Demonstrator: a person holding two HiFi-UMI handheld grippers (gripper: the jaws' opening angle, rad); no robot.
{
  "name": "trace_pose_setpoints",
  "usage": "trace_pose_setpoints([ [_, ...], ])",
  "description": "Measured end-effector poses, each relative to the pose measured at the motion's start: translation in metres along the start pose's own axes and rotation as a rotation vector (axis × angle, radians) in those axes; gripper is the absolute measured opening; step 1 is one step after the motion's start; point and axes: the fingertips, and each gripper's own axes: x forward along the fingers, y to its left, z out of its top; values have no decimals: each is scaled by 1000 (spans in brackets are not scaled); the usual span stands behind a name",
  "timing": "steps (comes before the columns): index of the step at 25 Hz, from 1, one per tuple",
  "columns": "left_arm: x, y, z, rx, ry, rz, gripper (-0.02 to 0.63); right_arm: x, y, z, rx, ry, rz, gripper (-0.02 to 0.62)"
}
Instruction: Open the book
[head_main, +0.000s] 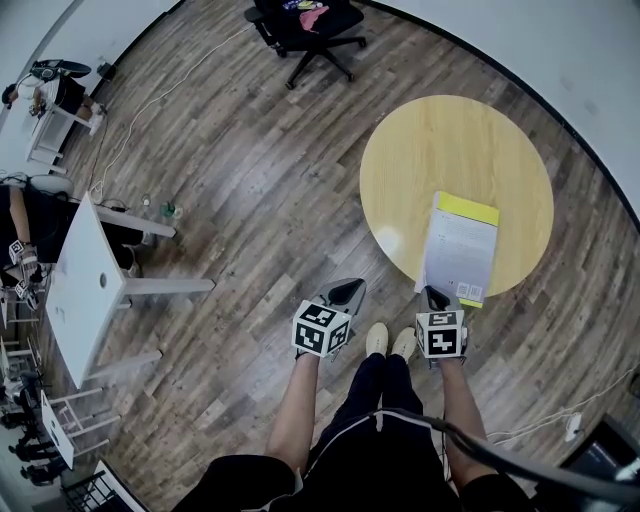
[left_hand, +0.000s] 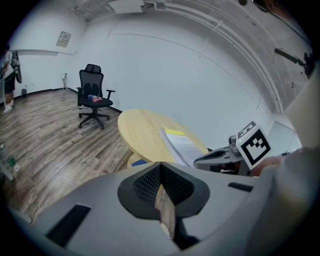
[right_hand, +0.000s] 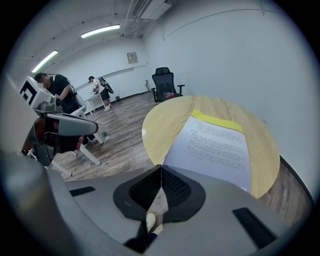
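Note:
The book (head_main: 461, 247) lies closed on the round wooden table (head_main: 430, 150), near its front edge, with a white cover and a yellow strip at its far end. In the right gripper view the book (right_hand: 217, 145) fills the middle, just beyond the jaws. My right gripper (head_main: 437, 298) is shut and empty, its tip at the book's near corner; whether it touches the book is unclear. My left gripper (head_main: 347, 293) is shut with nothing in it, over the floor left of the table. The left gripper view shows the book (left_hand: 181, 145) and the right gripper (left_hand: 220, 157) beside it.
A black office chair (head_main: 312, 25) stands far behind the table. White desks (head_main: 85, 290) and seated people are at the left edge. A cable (head_main: 160, 95) runs across the wooden floor. My shoes (head_main: 388, 342) are by the table's front.

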Motion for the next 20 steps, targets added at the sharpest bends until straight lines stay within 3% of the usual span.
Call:
trace_pose_setpoints([
  [20,26,-80,70,121,-50,-120,-2,-80,-69,33,88,-145,-128,11],
])
